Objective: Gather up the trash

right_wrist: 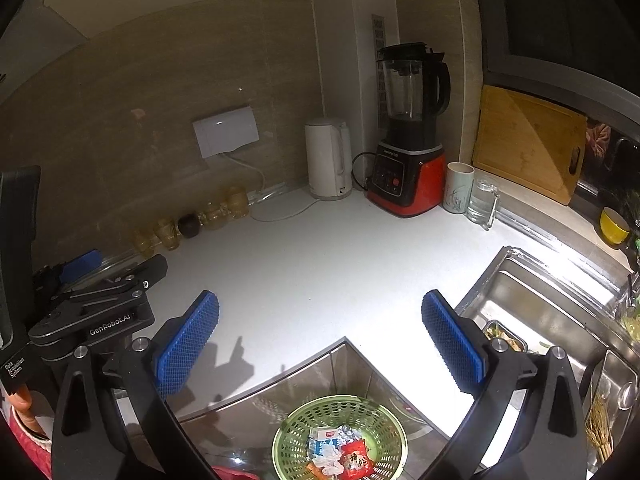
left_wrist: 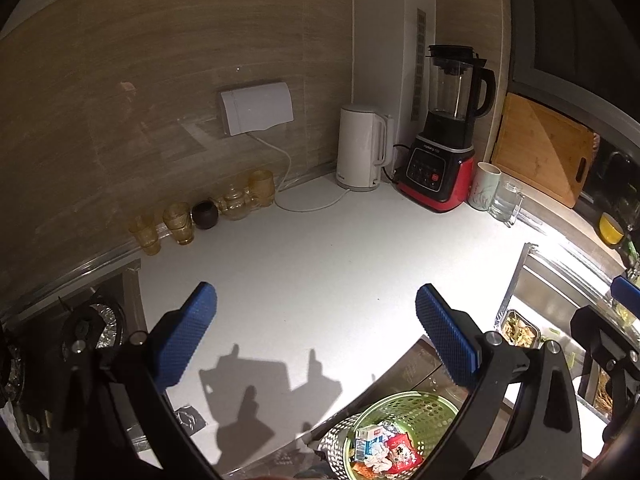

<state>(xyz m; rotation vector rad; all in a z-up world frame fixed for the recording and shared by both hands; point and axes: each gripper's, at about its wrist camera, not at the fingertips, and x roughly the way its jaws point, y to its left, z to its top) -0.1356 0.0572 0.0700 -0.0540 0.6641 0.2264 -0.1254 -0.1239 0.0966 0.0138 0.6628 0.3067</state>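
Both grippers, left gripper and right gripper, hover with jaws spread and empty above the cleared tabletop, since wrappers already fill the green basket below.

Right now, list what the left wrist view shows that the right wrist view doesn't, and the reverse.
Only the left wrist view shows the stove burner at the counter's left end. Only the right wrist view shows the left gripper's labelled black body and a red sleeve behind it. Both show the open left gripper and right gripper, the green basket holding wrappers, kettle, blender and sink.
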